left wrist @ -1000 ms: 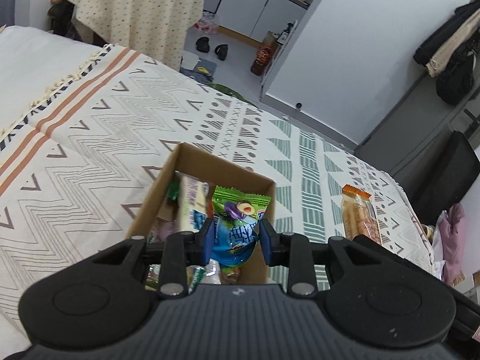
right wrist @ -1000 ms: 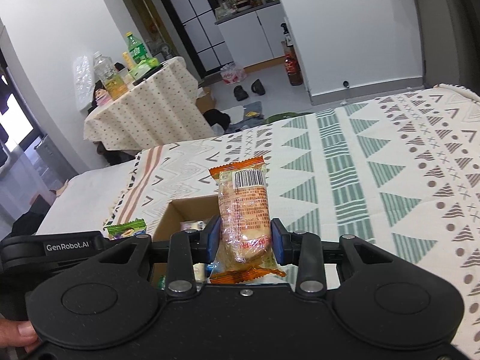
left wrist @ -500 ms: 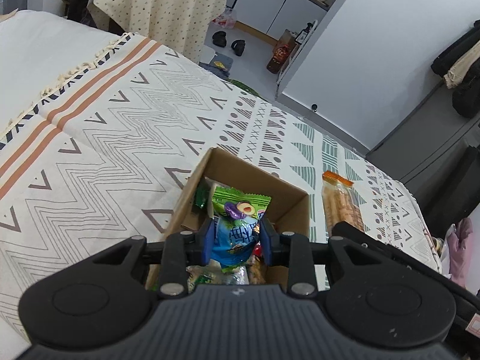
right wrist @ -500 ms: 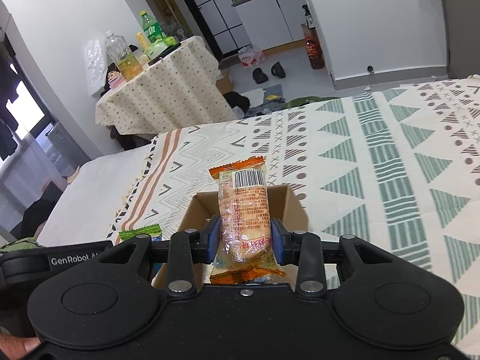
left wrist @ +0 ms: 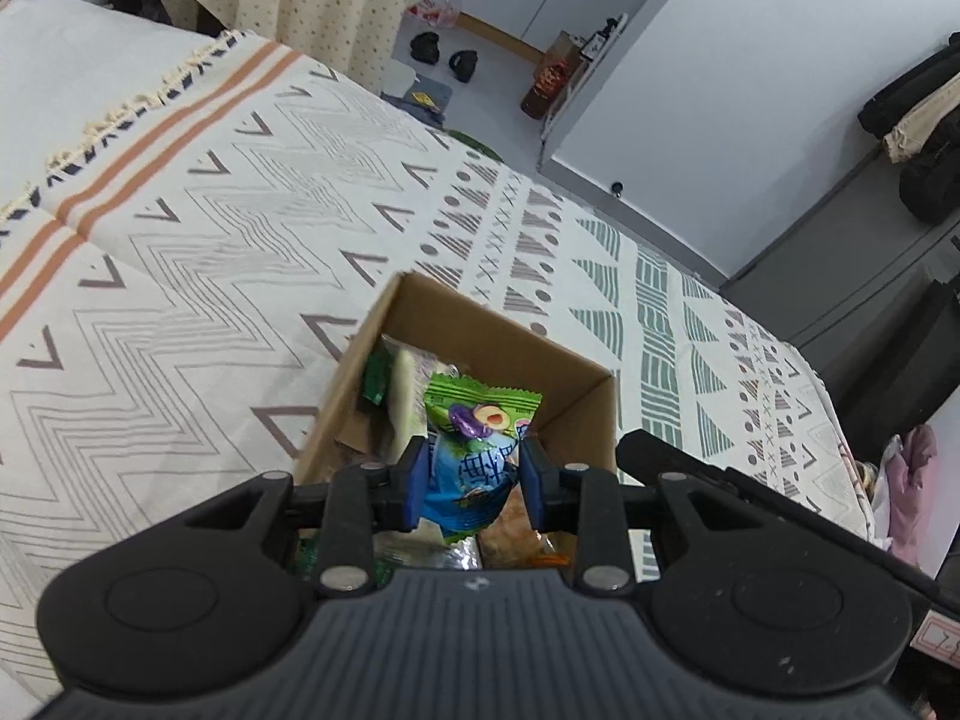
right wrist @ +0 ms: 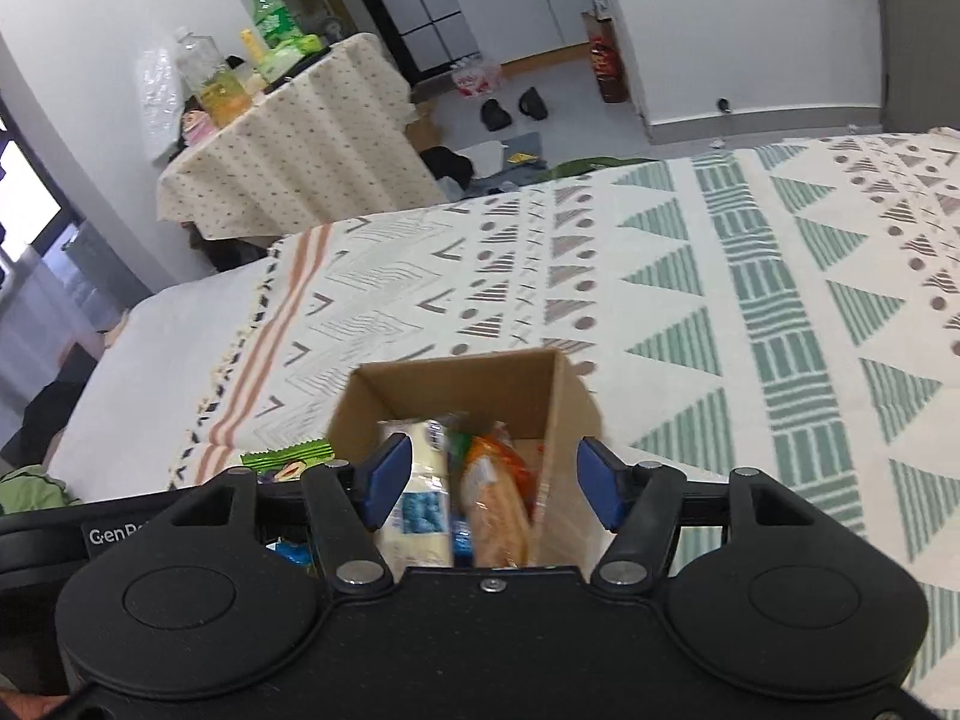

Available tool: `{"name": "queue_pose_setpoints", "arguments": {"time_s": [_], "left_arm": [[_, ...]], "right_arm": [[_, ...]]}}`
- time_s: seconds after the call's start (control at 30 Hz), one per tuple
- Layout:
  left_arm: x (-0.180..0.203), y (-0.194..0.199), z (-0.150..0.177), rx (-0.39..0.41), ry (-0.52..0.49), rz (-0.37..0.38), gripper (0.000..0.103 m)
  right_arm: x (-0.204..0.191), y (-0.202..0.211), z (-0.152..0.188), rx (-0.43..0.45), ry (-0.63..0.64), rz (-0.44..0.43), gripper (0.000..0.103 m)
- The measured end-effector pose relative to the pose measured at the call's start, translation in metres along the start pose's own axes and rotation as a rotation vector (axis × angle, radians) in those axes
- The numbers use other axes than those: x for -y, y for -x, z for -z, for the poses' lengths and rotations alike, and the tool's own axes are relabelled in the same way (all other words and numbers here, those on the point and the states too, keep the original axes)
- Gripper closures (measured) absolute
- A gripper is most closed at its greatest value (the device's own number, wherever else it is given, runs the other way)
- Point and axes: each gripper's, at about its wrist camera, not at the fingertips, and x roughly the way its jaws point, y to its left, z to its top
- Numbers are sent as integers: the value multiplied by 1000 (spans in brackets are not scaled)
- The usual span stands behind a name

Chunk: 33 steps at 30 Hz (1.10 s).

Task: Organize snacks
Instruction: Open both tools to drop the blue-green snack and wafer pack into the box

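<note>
An open cardboard box stands on the patterned bedspread, with several snack packs inside. My left gripper is shut on a green and blue snack pack, held upright over the box's near end. That pack's green top edge shows at the left of the right wrist view. My right gripper hangs open above the box. Below it an orange-wrapped pastry pack lies blurred inside the box beside a white and blue pack.
The bedspread stretches wide around the box. A cloth-covered table with bottles stands beyond the bed. Shoes lie on the floor by white cabinets. Dark clothes hang at the far right.
My right gripper opened and the orange pastry pack dropped into the box. Both grippers moved closer over the box; the left still grips its pack.
</note>
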Motion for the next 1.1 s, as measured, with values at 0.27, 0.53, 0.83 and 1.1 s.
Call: {"name": "queue_pose_setpoints", "arguments": {"time_s": [0.27, 0.53, 0.83, 1.1], "left_arm": [[18, -5, 9, -37, -21, 26, 70], [28, -1, 17, -85, -19, 43, 52], [34, 19, 25, -63, -34, -8, 33], [40, 38, 35, -51, -50, -43, 23]], "right_arm": [[18, 16, 3, 13, -29, 48, 36], [25, 32, 7, 33, -45, 55, 31], [28, 55, 14, 53, -43, 36, 28], [36, 79, 23, 69, -55, 27, 25]]}}
